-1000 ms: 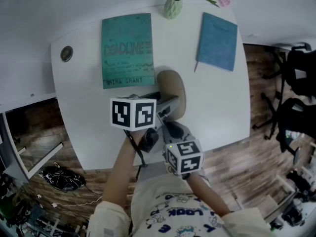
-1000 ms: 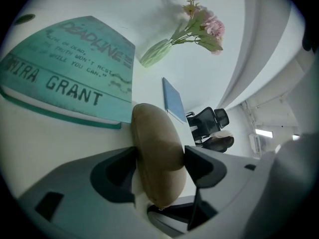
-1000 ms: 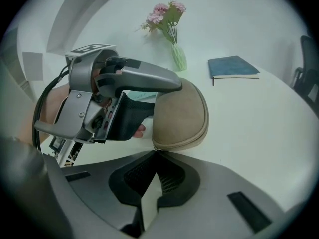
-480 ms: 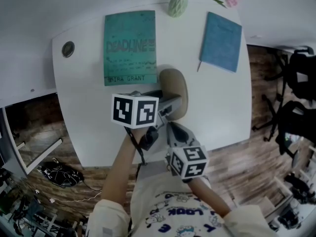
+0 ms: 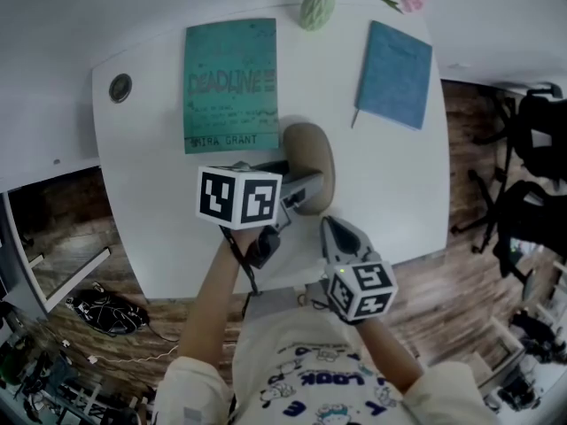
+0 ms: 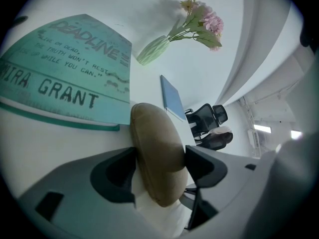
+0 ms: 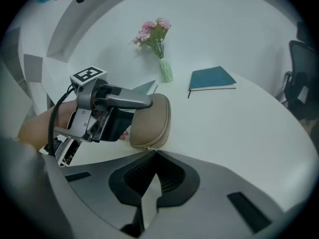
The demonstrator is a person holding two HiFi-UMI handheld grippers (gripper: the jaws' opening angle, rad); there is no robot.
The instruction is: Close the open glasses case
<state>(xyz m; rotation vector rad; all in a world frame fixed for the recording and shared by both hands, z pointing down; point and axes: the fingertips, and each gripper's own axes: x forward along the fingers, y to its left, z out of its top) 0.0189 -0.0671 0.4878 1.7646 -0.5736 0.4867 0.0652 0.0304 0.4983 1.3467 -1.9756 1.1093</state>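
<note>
A tan glasses case (image 5: 307,156) lies with its lid down on the white table (image 5: 390,180). My left gripper (image 5: 297,186) straddles the case's near end. In the left gripper view the case (image 6: 157,148) fills the gap of the left gripper (image 6: 159,164), whose jaws have just been opening; the fingers sit close beside it, seemingly without pressing. My right gripper (image 5: 333,230) is shut and empty. It sits to the right of the case, near the table's front edge. In the right gripper view the case (image 7: 149,117) lies just beyond the right gripper (image 7: 154,154).
A teal book (image 5: 230,82) lies behind the case, and a blue notebook (image 5: 394,60) sits at the back right. A green vase of pink flowers (image 5: 314,11) stands at the far edge. A round grommet (image 5: 120,88) is at the far left. Office chairs (image 5: 532,140) stand off the table's right side.
My right gripper has drawn back from the case, to the right and toward the table's front edge. The left gripper has stayed at the case.
</note>
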